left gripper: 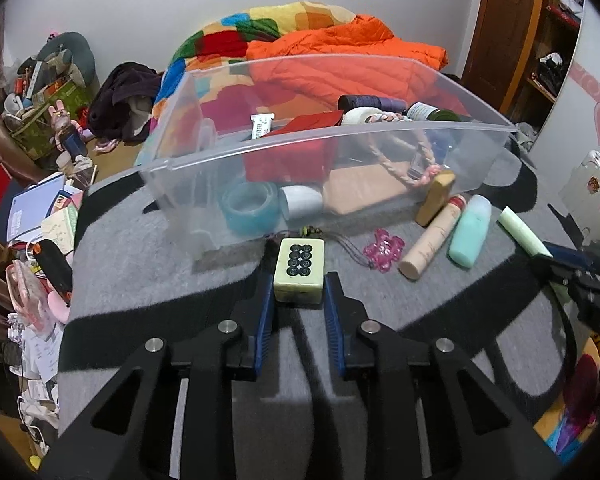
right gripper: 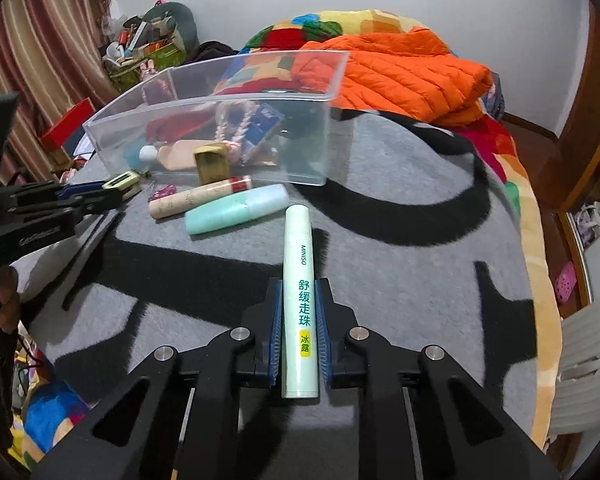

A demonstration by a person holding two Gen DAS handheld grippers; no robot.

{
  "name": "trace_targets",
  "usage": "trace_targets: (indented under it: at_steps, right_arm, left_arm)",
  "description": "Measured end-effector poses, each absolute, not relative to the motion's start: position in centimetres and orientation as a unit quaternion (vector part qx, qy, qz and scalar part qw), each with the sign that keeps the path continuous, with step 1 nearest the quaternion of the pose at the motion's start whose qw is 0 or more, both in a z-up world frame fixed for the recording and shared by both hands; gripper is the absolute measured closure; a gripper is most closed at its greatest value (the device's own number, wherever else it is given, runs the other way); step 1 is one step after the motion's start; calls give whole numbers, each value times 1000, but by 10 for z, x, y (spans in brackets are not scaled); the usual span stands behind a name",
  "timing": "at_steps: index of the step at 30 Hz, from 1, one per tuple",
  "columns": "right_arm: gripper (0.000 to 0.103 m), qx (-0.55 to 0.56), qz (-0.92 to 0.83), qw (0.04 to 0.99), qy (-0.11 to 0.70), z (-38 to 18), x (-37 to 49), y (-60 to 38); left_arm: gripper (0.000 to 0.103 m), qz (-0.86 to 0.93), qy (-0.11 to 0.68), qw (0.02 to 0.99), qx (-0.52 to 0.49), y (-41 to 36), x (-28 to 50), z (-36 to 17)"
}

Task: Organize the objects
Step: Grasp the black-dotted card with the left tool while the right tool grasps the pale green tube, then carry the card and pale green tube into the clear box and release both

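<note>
Bed is the work place here. The left hand-held gripper (left gripper: 300,284) is clenched on a mahjong tile (left gripper: 299,275), the right hand-held gripper (right gripper: 299,308) grasps a pale green tube (right gripper: 299,300); both lie before the clear bin (left gripper: 320,136), probably to go inside.

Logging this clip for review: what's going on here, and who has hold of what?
A person is tidying small items off a grey blanket into a clear plastic bin. The left gripper is shut on a mahjong-tile charm; the right gripper is shut on a pale green tube. A beige tube and a mint bottle lie outside the bin.
</note>
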State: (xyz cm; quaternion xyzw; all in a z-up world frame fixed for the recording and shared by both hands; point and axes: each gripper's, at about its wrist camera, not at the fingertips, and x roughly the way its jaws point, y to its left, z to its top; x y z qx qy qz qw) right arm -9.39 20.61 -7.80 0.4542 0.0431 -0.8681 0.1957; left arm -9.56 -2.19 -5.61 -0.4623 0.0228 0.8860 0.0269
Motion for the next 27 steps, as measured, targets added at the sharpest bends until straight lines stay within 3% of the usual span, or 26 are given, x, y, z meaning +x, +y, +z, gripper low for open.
trace_targets:
  at_steps: [21, 27]
  right_arm:
    - [89, 353, -908, 226, 7, -1, -105, 202]
    - [89, 336, -912, 237, -2, 15, -127, 188]
  left_arm:
    - [79, 920, -15, 36, -391, -36, -66, -3]
    - [69, 906, -9, 32, -421, -39, -67, -25]
